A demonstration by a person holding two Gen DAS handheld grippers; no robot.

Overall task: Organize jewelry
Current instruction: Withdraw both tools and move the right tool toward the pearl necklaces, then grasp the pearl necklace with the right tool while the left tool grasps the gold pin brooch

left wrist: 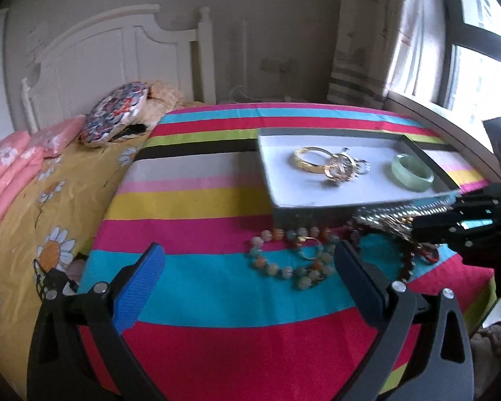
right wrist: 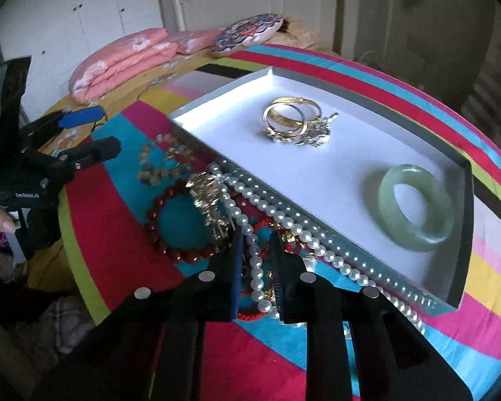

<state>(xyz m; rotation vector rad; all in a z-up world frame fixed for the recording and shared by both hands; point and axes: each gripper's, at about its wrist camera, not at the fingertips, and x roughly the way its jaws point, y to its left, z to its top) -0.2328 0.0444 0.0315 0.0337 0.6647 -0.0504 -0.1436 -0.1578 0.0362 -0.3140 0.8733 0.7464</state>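
A shallow white box (right wrist: 367, 153) (left wrist: 284, 167) lies on the striped cloth. In it are gold bangles (right wrist: 292, 117) (left wrist: 312, 160) tangled with silver pieces, and a green jade bangle (right wrist: 415, 207) (left wrist: 412, 171). In front of the box lie a pearl necklace (right wrist: 284, 219), a dark red bead bracelet (right wrist: 170, 227), a gold chain piece (right wrist: 208, 200), a red cord item and a pastel bead bracelet (left wrist: 290, 255) (right wrist: 160, 163). My right gripper (right wrist: 255, 244) has its jaws narrowly apart around the pearl strand. My left gripper (left wrist: 250, 260) is open and empty, left of the pastel beads.
The striped cloth (left wrist: 217, 344) covers a bed with a yellow flowered sheet (left wrist: 26, 200), pink pillows (right wrist: 117, 56) and a round patterned cushion (left wrist: 117, 113). A white headboard (left wrist: 110, 50) stands behind. A window (left wrist: 477, 50) is at the right.
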